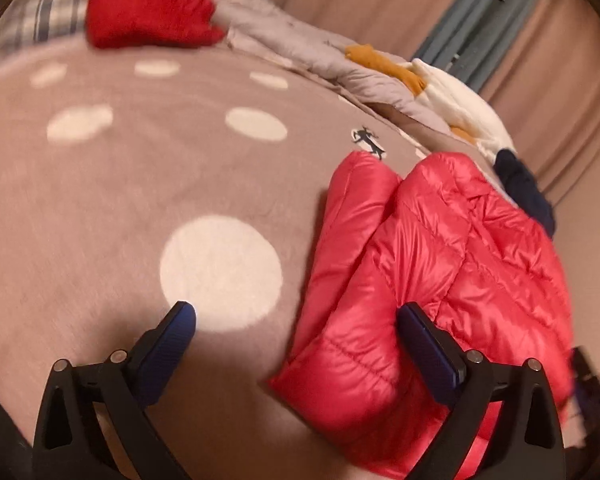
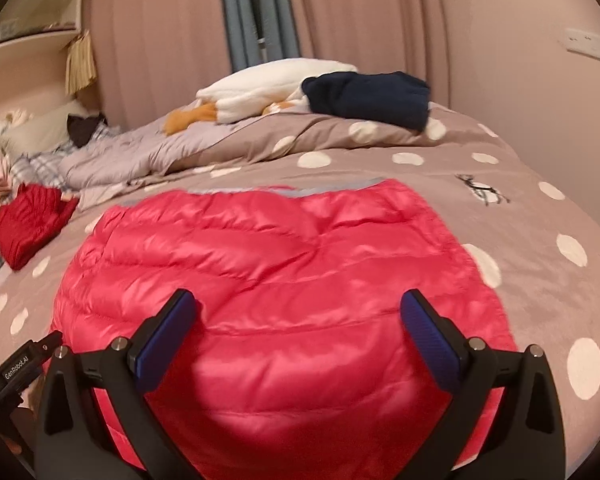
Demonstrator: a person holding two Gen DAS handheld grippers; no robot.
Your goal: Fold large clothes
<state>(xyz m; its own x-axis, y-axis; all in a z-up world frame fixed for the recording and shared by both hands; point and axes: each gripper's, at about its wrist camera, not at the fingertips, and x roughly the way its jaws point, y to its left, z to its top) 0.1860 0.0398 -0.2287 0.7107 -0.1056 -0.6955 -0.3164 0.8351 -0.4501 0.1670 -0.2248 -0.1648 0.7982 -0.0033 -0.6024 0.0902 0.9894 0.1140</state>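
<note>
On the dotted taupe fleece bedspread [image 2: 540, 320], puffy pink quilted down jacket [image 2: 276, 280] folded once; left gripper [image 1: 296, 320] and right gripper [image 2: 298, 308] spread wide, empty. Next: regrasp near hem.

Warm, dim indoor light; both fisheye views soft with motion blur.

Sheen glints on the quilted pink puffer jacket [image 2: 284, 264], the sharpest glare in either view. Beyond it the folded red knit garment [image 1: 152, 10] smears badly. Around it the taupe white-dotted bedspread [image 2: 540, 280] bows toward dark vignetted corners, and soft shadows pool at the jacket's near edge.
</note>
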